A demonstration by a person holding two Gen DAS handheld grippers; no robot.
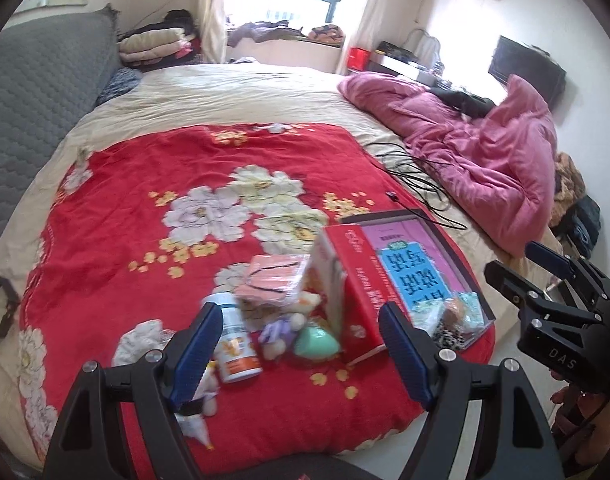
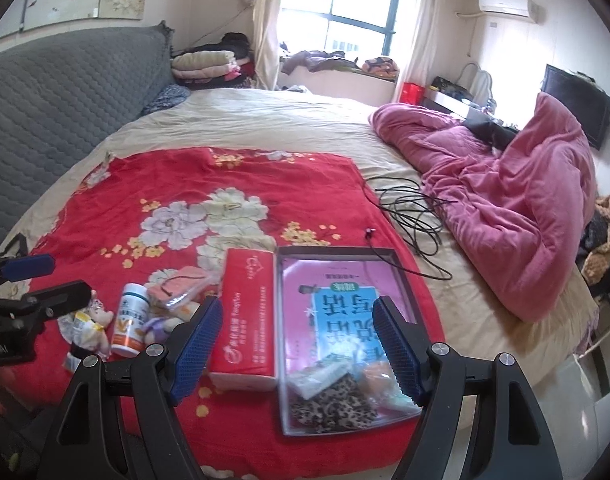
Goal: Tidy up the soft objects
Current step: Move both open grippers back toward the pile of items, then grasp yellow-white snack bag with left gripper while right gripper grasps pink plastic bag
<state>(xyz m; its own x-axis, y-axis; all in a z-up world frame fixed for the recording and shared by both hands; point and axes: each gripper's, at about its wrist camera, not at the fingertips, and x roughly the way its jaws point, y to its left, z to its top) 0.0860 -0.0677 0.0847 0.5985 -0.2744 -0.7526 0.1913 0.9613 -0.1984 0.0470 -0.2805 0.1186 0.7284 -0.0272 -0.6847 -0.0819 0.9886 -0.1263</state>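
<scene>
Both grippers hang with jaws spread wide and empty above a bed (image 2: 265, 120) draped with a red floral blanket (image 2: 153, 184). Left gripper (image 1: 301, 320) frames a loose pile of small things at 6 o'clock on the blanket; right gripper (image 2: 293, 320) frames a red tissue pack (image 2: 247, 320) and a shallow tray (image 2: 401, 276) just beside it, at 3 o'clock from the pack.

In the tray lies a pink-and-blue book (image 2: 341, 312), and at the tray's near end sit a leopard-print pouch (image 2: 333, 404), a pale packet (image 2: 317, 376) and an orange soft item (image 2: 375, 376), blurred.

At 9 o'clock from the tissue pack stand a white bottle (image 2: 129, 320) and, touching it, a small plush doll (image 2: 93, 330) and a purple-and-white soft toy (image 2: 159, 326). A pink wrapped bundle (image 2: 183, 286) rests at 12 o'clock of the toy. From the left wrist view a mint-green soft piece (image 1: 317, 342) lies against the pack's base.

A black cable (image 2: 409, 216) coils at 1 o'clock beyond the tray, next to a heaped pink quilt (image 2: 517, 216).
</scene>
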